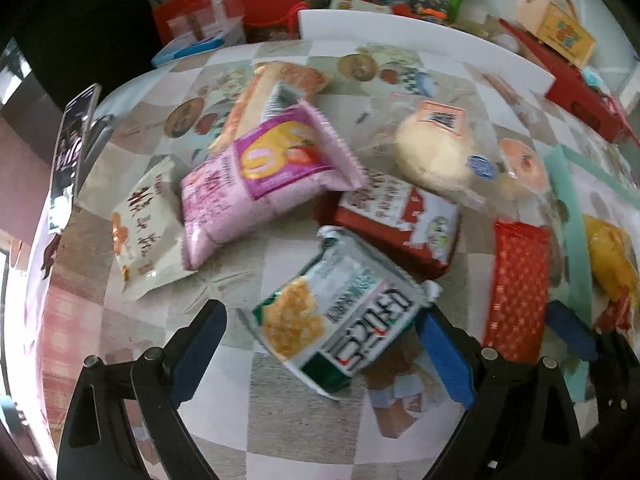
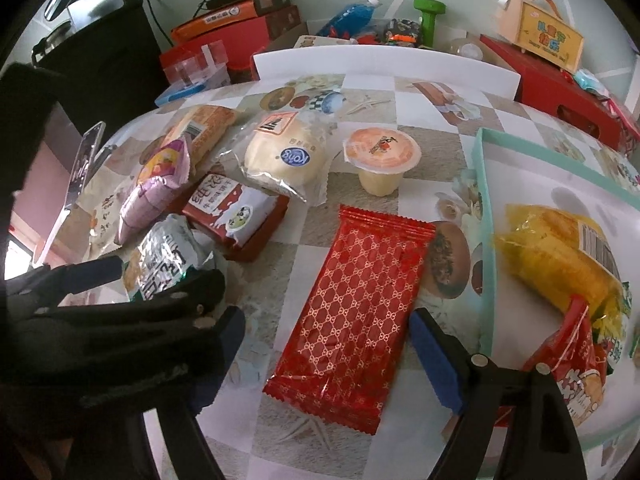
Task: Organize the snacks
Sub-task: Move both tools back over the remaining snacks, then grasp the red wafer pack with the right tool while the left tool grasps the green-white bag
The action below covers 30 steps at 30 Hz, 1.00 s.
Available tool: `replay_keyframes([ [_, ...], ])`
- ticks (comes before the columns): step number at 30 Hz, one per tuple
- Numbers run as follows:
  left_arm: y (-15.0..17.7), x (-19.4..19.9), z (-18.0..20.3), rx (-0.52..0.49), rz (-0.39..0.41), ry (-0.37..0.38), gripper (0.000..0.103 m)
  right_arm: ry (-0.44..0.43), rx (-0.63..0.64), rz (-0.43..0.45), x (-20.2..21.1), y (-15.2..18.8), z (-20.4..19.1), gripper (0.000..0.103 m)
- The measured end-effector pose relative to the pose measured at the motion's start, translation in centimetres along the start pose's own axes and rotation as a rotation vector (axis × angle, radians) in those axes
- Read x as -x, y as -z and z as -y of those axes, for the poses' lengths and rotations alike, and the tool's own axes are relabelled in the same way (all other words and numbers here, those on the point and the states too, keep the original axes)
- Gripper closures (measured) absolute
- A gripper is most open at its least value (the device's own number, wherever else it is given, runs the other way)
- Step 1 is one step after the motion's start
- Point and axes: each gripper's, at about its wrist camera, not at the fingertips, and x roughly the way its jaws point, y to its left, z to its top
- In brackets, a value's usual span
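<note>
My left gripper (image 1: 320, 344) is open, its blue pads on either side of a green-and-white cracker bag (image 1: 340, 312) that lies on the table. My right gripper (image 2: 328, 356) is open around the near end of a red patterned packet (image 2: 356, 320). Beyond lie a pink bag (image 1: 264, 184), a red-and-white packet (image 1: 396, 220), a wrapped bun (image 2: 284, 160) and a jelly cup (image 2: 382, 160). A teal-rimmed tray (image 2: 484, 208) at the right holds a yellow packet (image 2: 560, 256) and a red snack bag (image 2: 572, 356).
A beige packet (image 1: 140, 224) lies at the left, an orange packet (image 1: 260, 92) behind the pink bag. A phone (image 1: 72, 152) leans at the table's left edge. Red boxes (image 2: 568, 96), a blue bottle (image 2: 352, 16) and a green dumbbell (image 2: 428, 16) stand behind the table.
</note>
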Motion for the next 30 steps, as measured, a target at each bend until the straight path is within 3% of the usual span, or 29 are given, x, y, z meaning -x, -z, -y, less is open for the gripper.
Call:
replay_keyframes([
  [10,-0.6,-0.2,-3.7,0.161,-0.010,-0.022,0.008,-0.019,0.028,-0.002,-0.1,0.1,-0.6,0.022],
  [21,-1.3,-1.4,-3.1,0.138,-0.029,0.001,0.009,0.081,0.029,0.018,-1.1,-0.1,-0.6,0.024],
  [26,-1.3,-1.3,-2.8,0.133,-0.030,0.003,0.023,0.095,0.041,0.021,-1.0,0.0,-0.6,0.032],
  [30,-1.3,-1.0,-2.6,0.119,-0.024,0.008,0.028,0.100,0.036,0.016,-0.8,0.1,-0.4,0.037],
])
